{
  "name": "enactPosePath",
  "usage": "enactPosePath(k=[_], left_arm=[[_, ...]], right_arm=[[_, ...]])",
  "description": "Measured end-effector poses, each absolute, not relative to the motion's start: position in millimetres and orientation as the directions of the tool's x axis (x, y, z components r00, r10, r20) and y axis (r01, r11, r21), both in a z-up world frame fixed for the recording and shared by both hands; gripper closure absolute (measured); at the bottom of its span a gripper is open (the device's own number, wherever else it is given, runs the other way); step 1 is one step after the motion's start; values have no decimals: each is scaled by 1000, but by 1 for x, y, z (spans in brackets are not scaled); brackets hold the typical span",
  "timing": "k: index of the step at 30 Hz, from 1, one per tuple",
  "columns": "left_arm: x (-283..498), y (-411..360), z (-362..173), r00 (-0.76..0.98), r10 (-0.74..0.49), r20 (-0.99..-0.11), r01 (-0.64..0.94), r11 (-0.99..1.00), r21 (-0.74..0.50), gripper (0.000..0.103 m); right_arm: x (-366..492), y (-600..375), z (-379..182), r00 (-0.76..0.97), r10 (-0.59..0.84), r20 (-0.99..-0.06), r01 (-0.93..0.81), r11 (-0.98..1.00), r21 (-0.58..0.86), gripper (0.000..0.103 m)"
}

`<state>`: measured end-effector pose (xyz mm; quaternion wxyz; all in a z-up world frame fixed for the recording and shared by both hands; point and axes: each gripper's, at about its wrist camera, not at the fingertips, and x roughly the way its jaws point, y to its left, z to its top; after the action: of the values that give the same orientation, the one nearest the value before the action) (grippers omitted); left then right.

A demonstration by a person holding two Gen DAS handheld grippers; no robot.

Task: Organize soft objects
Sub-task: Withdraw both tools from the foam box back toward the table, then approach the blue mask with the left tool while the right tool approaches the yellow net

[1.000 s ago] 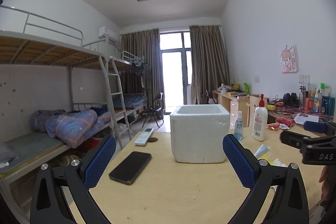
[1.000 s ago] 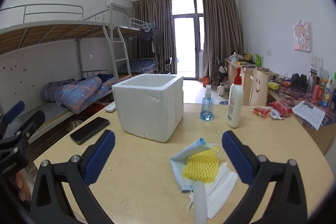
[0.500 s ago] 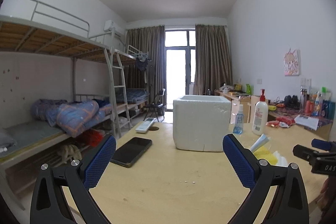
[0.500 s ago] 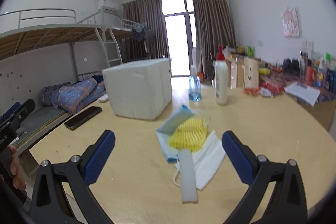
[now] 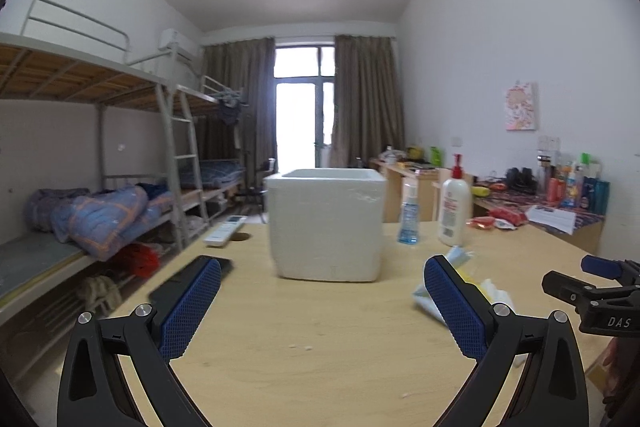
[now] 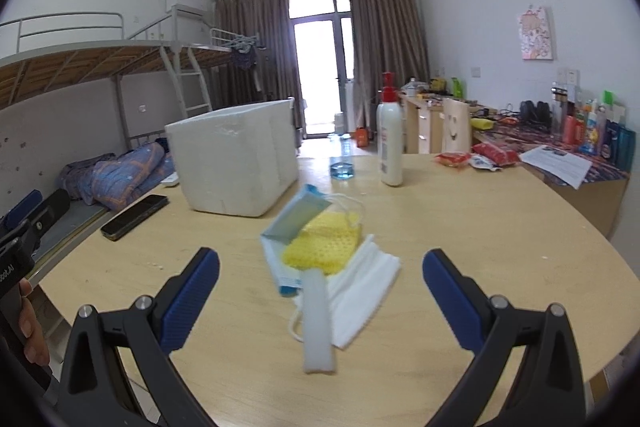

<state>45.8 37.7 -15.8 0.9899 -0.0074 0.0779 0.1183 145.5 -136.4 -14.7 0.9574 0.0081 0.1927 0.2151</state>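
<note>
A pile of soft things lies on the wooden table (image 6: 480, 227): a yellow foam net (image 6: 322, 241), a blue face mask (image 6: 292, 227), a white face mask (image 6: 360, 291) and a white foam strip (image 6: 316, 323). My right gripper (image 6: 320, 301) is open, just short of the pile, with the strip between its fingers. A white foam box (image 6: 236, 159) stands behind the pile to the left. My left gripper (image 5: 322, 305) is open and empty, facing the box (image 5: 326, 223). The pile (image 5: 460, 279) shows partly behind its right finger.
A black phone (image 6: 134, 215) lies left of the box. A white pump bottle (image 6: 390, 143) and a small blue spray bottle (image 6: 342, 163) stand behind the pile. A remote (image 5: 224, 231) lies at the far left edge. Bunk beds (image 5: 100, 207) stand left, a cluttered desk (image 6: 560, 147) right.
My right gripper has dropped and moved toward the pile, which now lies closer between its fingers. My left gripper has shifted, with the box now centred ahead. Both stay open.
</note>
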Motion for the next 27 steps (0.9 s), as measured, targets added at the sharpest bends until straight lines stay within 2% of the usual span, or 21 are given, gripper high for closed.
enactPosePath(k=[11, 27], left_arm=[[81, 8, -15, 971, 107, -214, -102, 994, 36, 1], [143, -7, -19, 935, 7, -354, 6, 999, 35, 1]], right_arm=[[158, -165, -14, 858, 345, -381, -334, 938, 96, 0], [195, -168, -19, 820, 374, -434, -367, 924, 102, 0]])
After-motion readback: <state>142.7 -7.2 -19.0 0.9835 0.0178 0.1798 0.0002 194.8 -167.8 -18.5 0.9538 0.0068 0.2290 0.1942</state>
